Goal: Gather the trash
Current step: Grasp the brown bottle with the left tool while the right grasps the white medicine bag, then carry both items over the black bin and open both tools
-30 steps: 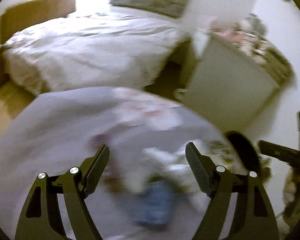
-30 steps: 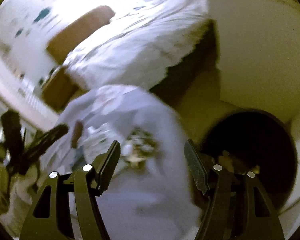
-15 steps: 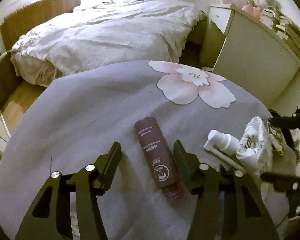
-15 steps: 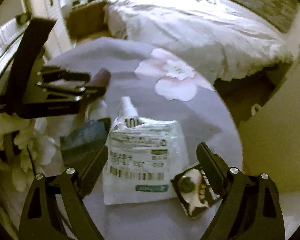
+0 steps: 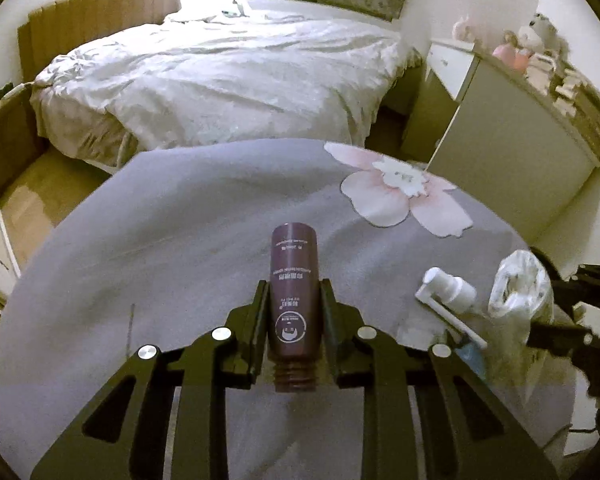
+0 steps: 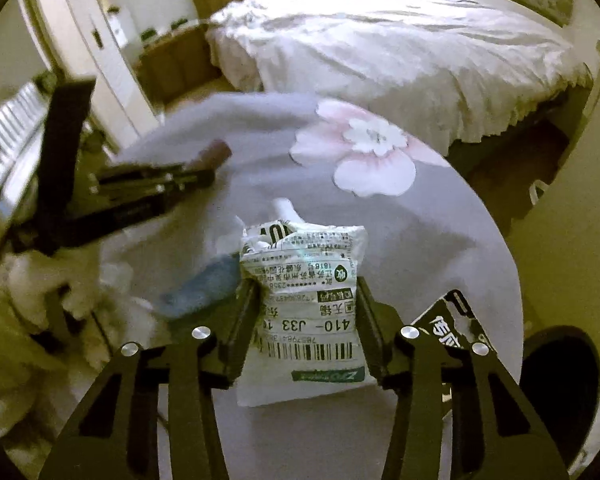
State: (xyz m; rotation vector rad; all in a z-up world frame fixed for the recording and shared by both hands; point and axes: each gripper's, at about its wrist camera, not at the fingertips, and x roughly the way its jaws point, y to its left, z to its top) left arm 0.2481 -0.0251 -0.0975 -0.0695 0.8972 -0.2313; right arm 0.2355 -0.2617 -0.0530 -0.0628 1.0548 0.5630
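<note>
A dark maroon bottle (image 5: 293,300) without a cap lies on the round table with the grey flowered cloth (image 5: 160,240). My left gripper (image 5: 293,304) is shut on the bottle, its neck pointing back at the camera. A white plastic mailer bag (image 6: 306,312) with a barcode label sits between the fingers of my right gripper (image 6: 306,320), which is shut on it. The bag also shows in the left wrist view (image 5: 520,292). The left gripper (image 6: 156,184) with the bottle shows at the left of the right wrist view.
A white spray bottle (image 5: 448,288) and a blue item (image 6: 204,284) lie by the bag. A black wrapper (image 6: 456,324) lies at the table's right edge. A black bin (image 6: 556,384) stands on the floor at right. A bed (image 5: 220,76) and a white cabinet (image 5: 508,152) lie beyond.
Both grippers have closed: the left onto the maroon bottle, the right onto the white mailer bag. Both moved slightly forward over their items.
</note>
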